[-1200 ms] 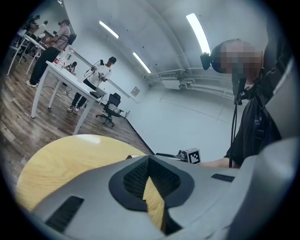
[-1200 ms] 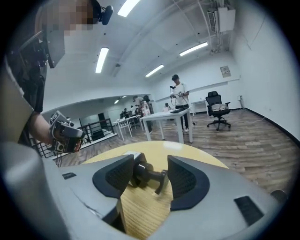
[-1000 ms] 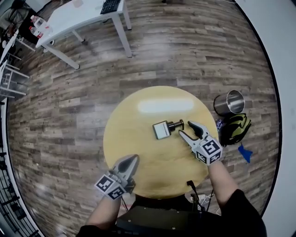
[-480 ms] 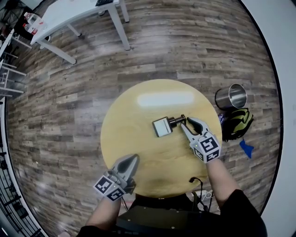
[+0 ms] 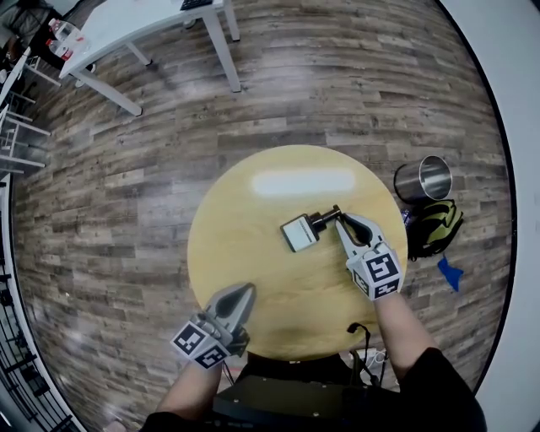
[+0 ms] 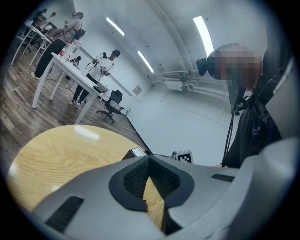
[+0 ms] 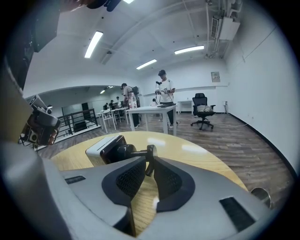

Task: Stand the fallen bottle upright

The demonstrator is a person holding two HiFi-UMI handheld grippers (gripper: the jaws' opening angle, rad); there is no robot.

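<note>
The fallen bottle [image 5: 297,233] lies on its side on the round yellow table [image 5: 245,245], dark with a pale square base, its black pump pointing right. My right gripper [image 5: 340,221] is at the pump, its jaws closing with the pump head between them. In the right gripper view the pads touch the pump head on both sides at the gripper's [image 7: 149,168] tips, and the bottle's body [image 7: 105,149] lies beyond. My left gripper [image 5: 245,294] rests near the table's front edge, shut and empty, well apart from the bottle. In the left gripper view its [image 6: 147,161] tips meet, with the bottle [image 6: 138,152] far ahead.
A steel bin [image 5: 422,181], a black and green bag [image 5: 432,229] and a blue scrap [image 5: 449,274] sit on the floor right of the table. A white table [image 5: 143,25] stands at the far left. A black cable [image 5: 359,333] hangs by the near edge.
The right gripper's jaws have narrowed from wide open to a close fit round the pump head, and it has edged up to the bottle. The left gripper has stayed put.
</note>
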